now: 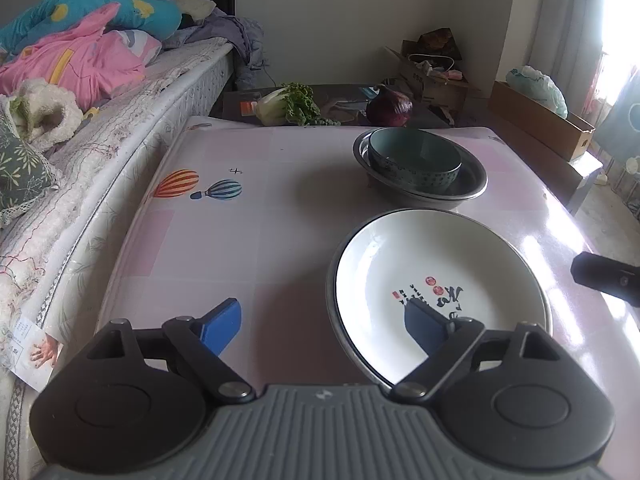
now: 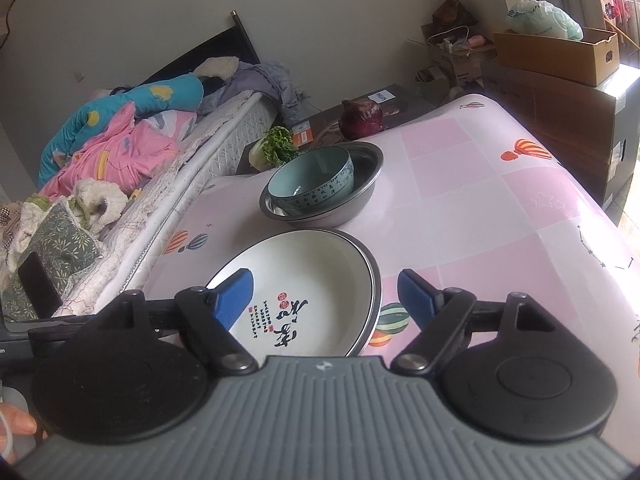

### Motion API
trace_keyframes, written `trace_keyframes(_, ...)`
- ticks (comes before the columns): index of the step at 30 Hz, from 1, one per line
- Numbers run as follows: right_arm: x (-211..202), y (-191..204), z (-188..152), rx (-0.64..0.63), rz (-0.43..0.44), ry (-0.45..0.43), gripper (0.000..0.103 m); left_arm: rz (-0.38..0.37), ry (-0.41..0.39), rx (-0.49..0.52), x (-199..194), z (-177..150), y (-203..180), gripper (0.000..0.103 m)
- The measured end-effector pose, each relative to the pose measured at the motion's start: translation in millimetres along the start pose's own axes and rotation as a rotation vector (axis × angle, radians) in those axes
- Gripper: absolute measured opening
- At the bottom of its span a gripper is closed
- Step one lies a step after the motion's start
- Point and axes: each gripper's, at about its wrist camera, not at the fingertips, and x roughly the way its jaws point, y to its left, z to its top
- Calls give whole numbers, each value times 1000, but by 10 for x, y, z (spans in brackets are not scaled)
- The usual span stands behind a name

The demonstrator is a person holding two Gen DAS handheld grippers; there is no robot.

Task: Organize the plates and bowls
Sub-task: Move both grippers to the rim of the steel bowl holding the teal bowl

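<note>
Left tongs [image 1: 324, 326]: jaws wide apart, nothing clamped; one blue pad over the near rim of the white plate, the other over bare bench.
Right tongs [image 2: 326, 298]: jaws apart too, empty, straddling the plate's right rim without pressing on it.
White plate [image 2: 312, 280]: flat on the bench [image 2: 480, 208], nearest item, red and black lettering inside; a second darker rim shows under it, so looks like it sits on another plate, stack likely done.
Teal bowl [image 2: 310, 180]: just behind the plate, nested in the metal basin [image 2: 360, 196], tilted against the basin's wall, not sitting level.
Done: bowls nested, plates stacked, both groups close together mid-bench.
Left: maybe level the teal bowl or shift stacks; no other loose dishes visible.
Far edge: cabbage [image 1: 288, 104] and red onion [image 1: 389, 110] on the dark board beyond the bench, untouched.
</note>
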Motion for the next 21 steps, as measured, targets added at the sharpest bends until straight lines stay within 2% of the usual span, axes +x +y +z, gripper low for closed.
trace_keyframes(4,-101,16,44,-29,-4,-13,90,8,-10,2,-36,5,-11,92)
trace_keyframes(6,-146,12,75,-49,-16,-18,102,8,-17,-1,-52,6,-8,93)
trace_keyframes(9,-201,17,154,-96,-47,-23,102,6,-32,-11,-68,19,8,95)
trace_keyframes(17,-255,94,418,-221,-196,-23,102,-12,-79,-18,-131,102,56,103)
trace_keyframes(21,-239,152,508,-302,-320,-37,102,-16,-88,-16,-147,159,86,103)
